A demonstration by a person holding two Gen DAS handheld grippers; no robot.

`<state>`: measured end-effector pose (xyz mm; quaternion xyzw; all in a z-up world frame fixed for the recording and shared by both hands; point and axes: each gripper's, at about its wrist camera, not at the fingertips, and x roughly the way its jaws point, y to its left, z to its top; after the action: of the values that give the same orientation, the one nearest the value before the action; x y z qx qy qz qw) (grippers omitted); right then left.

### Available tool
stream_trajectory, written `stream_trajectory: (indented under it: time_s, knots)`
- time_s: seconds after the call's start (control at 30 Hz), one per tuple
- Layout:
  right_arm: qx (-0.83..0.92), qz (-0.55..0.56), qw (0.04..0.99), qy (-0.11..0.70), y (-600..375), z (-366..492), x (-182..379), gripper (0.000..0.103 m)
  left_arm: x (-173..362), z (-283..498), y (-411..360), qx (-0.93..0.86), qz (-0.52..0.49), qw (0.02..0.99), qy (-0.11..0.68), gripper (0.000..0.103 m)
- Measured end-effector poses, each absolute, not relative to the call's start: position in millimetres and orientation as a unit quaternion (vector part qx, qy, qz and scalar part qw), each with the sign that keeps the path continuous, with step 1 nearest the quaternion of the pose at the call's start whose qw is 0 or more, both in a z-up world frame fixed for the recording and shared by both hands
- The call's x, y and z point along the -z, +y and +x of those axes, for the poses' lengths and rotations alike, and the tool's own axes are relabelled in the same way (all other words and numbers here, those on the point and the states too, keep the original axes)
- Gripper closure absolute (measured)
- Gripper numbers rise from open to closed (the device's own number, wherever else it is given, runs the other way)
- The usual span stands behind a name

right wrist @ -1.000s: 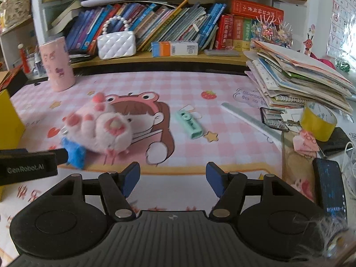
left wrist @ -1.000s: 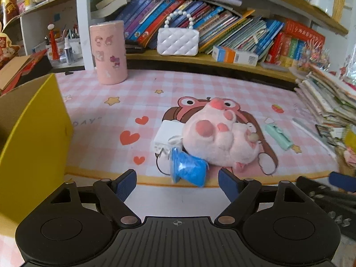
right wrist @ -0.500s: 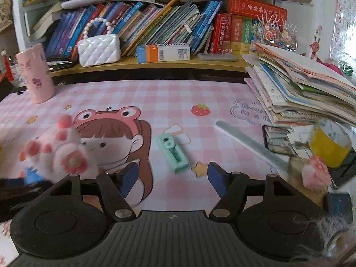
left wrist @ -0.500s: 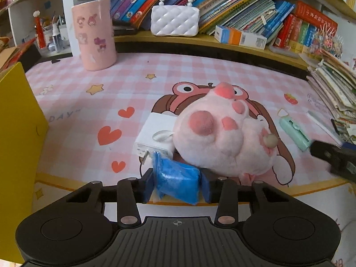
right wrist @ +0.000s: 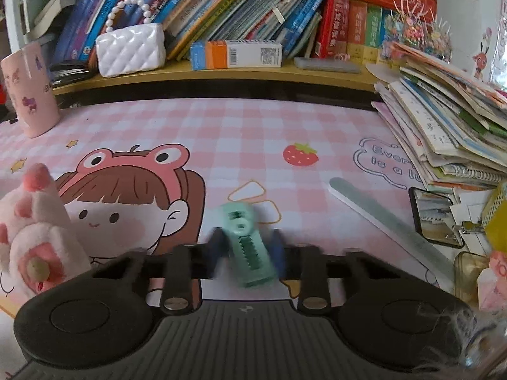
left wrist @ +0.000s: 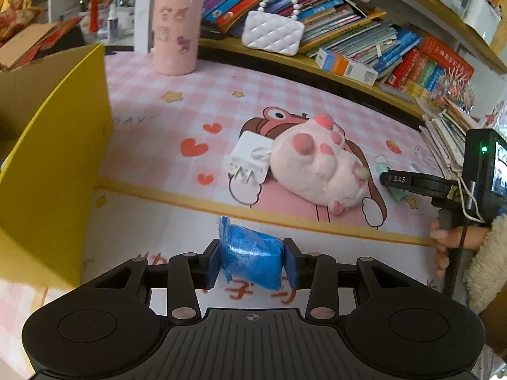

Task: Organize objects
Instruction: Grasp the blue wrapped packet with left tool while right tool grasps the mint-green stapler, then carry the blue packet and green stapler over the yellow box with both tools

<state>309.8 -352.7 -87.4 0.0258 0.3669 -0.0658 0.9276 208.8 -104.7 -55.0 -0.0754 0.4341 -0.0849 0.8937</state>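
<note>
Left gripper (left wrist: 252,258) clamped the blue packet (left wrist: 250,261) off the desk mat's (left wrist: 285,95) near edge; right gripper (right wrist: 245,250) — jaws just closing — clamped the green correction tape (right wrist: 248,247) beside open checkered mat.

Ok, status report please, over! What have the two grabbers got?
Left hand-held gripper shut on blue packet, lifted off the mat. Right hand-held gripper shut on mint green clip. Pink plush and white charger lie untouched.

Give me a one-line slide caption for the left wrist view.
Left gripper holds a blue packet between its fingers, with a yellow box alongside and a pink plush toy lying beyond.
</note>
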Motion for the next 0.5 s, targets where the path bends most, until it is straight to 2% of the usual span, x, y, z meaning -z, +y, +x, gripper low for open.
stream_trajectory:
  time_s: [0.2, 0.5]
  knots:
    - [0.068, 0.047, 0.929, 0.361, -347.0, 291.4, 71.9, 0.080, 45.2, 204.6, -102.4, 0.089, -0.080, 0.900, 0.419, 0.065]
    - [0.034, 0.066, 0.930, 0.359, -307.9, 213.4, 40.6, 0.080, 37.8, 182.9, -91.4, 0.113, -0.094, 0.904, 0.401, 0.065]
